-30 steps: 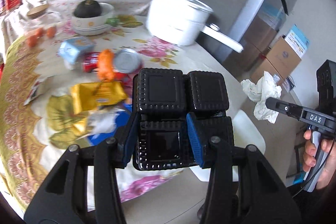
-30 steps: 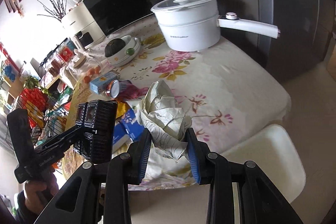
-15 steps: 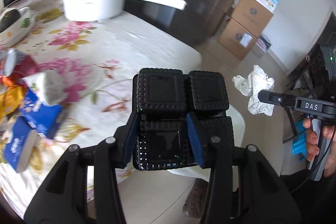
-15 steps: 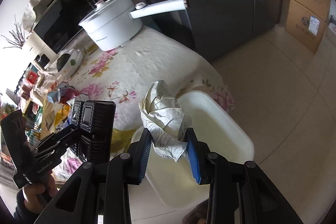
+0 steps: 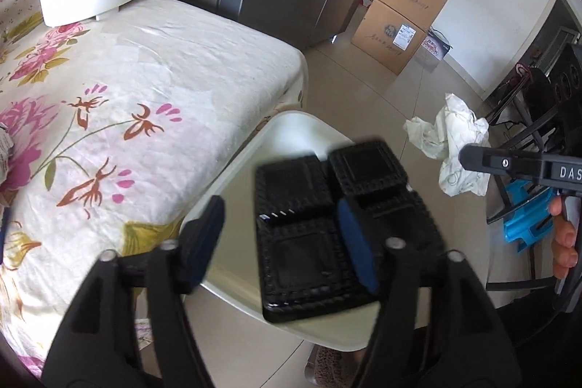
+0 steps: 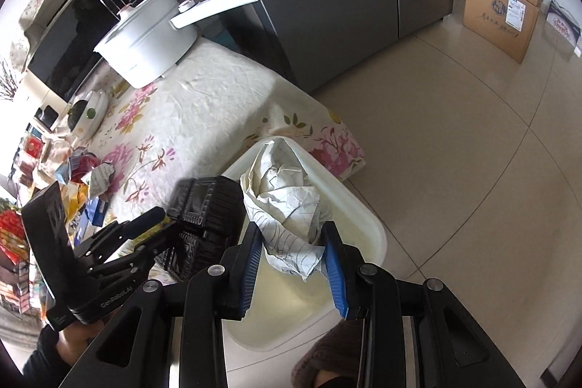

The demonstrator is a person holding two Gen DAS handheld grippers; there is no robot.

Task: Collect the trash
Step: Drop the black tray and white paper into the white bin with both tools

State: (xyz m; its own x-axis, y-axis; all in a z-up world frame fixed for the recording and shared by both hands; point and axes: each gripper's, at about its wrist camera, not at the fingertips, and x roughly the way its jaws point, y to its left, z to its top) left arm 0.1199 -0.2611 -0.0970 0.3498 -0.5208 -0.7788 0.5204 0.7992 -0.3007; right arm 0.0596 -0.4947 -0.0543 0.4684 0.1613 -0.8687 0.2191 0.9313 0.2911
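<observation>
left gripper (image 5: pixel 280 235) spread wide, black tray (image 5: pixel 327 228) loose above the white bin (image 5: pixel 291 133); right gripper (image 6: pixel 293 253) pinches crumpled paper (image 6: pixel 287 206) over it.

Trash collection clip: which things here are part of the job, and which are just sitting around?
Part of the job:
black plastic tray, falling from the open left gripper
crumpled paper in the right gripper
white bin

Just sitting around:
white pot
cardboard boxes
microwave

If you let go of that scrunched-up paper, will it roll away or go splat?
The crumpled paper looks light and squashy, since its folds bulge between the right gripper pads. Its lumpy shape probably won't roll far. It hangs over the white bin, so it would likely land softly inside.
</observation>
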